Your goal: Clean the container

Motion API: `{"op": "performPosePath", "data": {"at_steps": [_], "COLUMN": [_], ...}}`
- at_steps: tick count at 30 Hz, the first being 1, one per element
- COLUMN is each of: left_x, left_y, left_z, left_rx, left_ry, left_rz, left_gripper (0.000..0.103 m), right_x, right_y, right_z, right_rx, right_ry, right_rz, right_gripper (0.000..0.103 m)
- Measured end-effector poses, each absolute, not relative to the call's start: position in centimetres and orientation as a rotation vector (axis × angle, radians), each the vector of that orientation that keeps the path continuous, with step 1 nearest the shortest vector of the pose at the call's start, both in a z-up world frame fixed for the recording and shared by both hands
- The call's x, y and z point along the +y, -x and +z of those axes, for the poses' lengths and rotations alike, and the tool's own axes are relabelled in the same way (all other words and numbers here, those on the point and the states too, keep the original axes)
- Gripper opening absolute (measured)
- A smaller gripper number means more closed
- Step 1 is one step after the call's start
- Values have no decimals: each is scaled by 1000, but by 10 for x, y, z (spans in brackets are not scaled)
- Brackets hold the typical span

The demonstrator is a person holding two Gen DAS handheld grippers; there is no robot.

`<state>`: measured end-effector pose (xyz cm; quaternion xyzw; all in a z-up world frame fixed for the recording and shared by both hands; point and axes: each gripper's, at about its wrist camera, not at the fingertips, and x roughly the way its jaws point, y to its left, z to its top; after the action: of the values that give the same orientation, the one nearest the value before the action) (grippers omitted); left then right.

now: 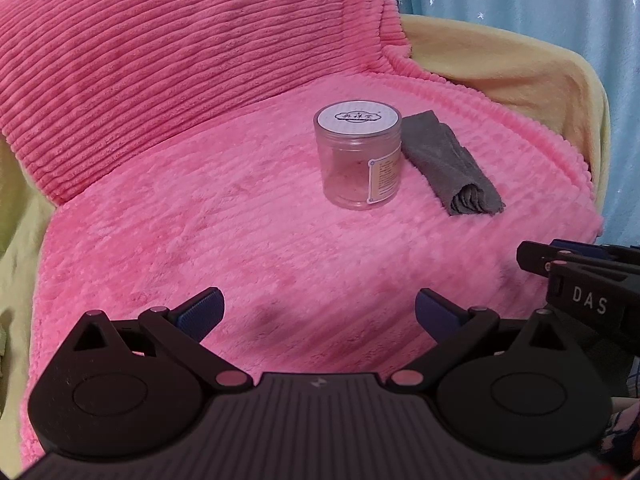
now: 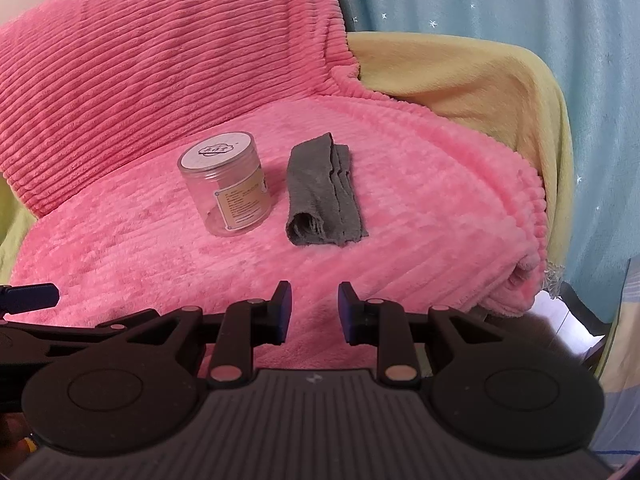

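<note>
A clear plastic jar [image 1: 358, 156] with a white labelled lid stands upright on the pink ribbed blanket [image 1: 200, 220]. A folded grey cloth [image 1: 448, 164] lies just right of it. My left gripper [image 1: 320, 312] hovers open and empty over the blanket, well short of the jar. In the right wrist view the jar [image 2: 226, 184] sits left of centre and the cloth [image 2: 324, 192] lies ahead. My right gripper [image 2: 314, 312] is open with a narrow gap, nothing between its blue pads, short of the cloth. The right gripper's side [image 1: 580, 280] shows at the left view's right edge.
A pink ribbed cushion [image 1: 180, 60] leans behind the blanket. Yellow fabric [image 2: 460, 80] covers the seat's arm on the right. A blue star-patterned curtain [image 2: 520, 0] hangs behind. The blanket's edge drops off at the right [image 2: 524, 264].
</note>
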<state>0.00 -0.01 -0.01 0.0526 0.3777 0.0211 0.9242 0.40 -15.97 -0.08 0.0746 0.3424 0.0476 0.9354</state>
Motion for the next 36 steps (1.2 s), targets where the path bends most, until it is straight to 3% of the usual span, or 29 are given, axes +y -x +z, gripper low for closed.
{"op": "performPosePath", "data": {"at_steps": [36], "left_x": [14], "left_y": [-4], "left_z": [-16], "left_rx": [841], "left_ry": [-139], "left_rz": [40], "left_gripper": [102], "right_x": [-161], "right_y": [-6], "right_z": [0], "right_rx": [709], "right_ry": [-144], "right_rz": [134], "right_gripper": [23]}}
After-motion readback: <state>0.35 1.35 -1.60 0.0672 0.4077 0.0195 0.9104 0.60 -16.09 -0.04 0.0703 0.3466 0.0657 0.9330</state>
